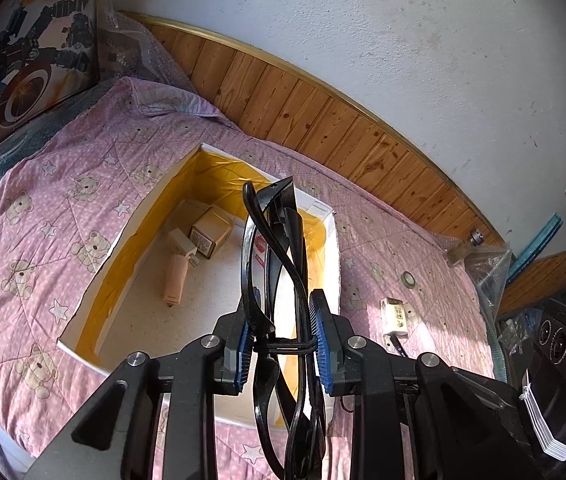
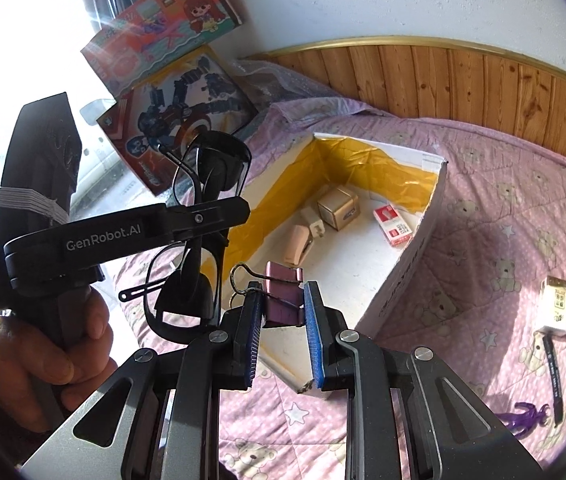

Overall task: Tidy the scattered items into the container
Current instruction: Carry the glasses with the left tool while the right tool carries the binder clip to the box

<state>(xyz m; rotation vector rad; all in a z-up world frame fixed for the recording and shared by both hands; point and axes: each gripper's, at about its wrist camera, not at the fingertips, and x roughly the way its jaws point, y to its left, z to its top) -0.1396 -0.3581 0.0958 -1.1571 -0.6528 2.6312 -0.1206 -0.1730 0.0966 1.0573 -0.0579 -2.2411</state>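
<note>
The left hand-held gripper (image 1: 281,344) has its two blue pads (image 1: 325,344) closed on a pair of black glasses (image 1: 273,248), which stand upright between them, with the folded temples crossing. Behind the glasses an open white box (image 1: 123,240) with yellow tape along the inner walls lies on the bed (image 1: 43,200). Inside the box are a small beige carton (image 1: 211,234) and a peach-coloured object (image 1: 175,280). On the pink bear-patterned cover, right of the box, lie a small white packet (image 1: 395,314) and a little round ring (image 1: 408,279).
</note>
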